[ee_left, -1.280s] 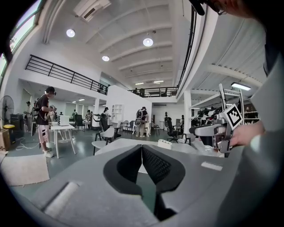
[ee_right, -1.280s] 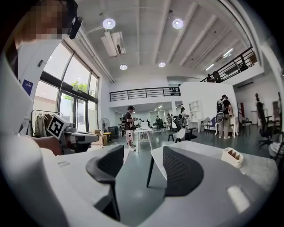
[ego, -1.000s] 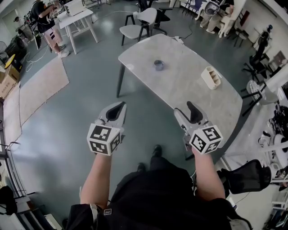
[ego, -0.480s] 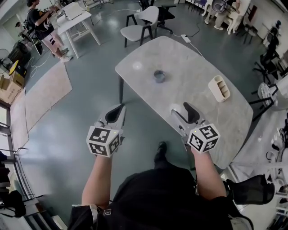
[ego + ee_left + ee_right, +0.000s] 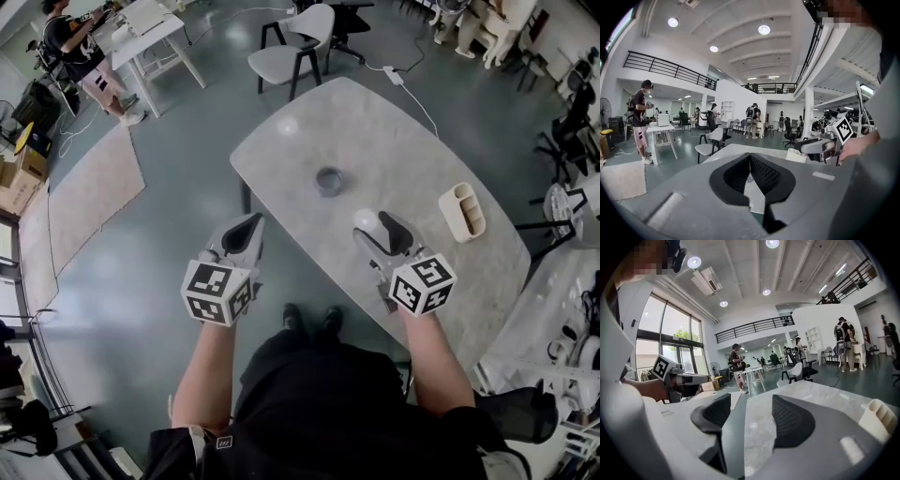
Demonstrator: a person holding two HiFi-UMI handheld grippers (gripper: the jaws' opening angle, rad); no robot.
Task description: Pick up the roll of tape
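The roll of tape (image 5: 329,180), small, grey and round, lies near the middle of the white marble table (image 5: 422,159). Both grippers are held side by side short of it. My left gripper (image 5: 246,228) hangs over the floor to the left of the table's near edge, its pads pressed together with nothing in them (image 5: 750,157). My right gripper (image 5: 382,232) is over the table's near edge, below and right of the tape, jaws apart and empty (image 5: 751,404). The tape is not clearly seen in either gripper view.
A beige slotted holder (image 5: 462,212) (image 5: 880,418) stands on the table's right part. A cable and plug (image 5: 398,75) lie at the far end. Chairs (image 5: 291,52) stand beyond the table. A person (image 5: 70,52) stands by a white desk (image 5: 155,23) at far left, near a rug (image 5: 89,192).
The table and tape have come nearer in the head view as the wearer stepped forward. The right gripper now reaches over the table's near edge. Neither gripper's jaws have changed.
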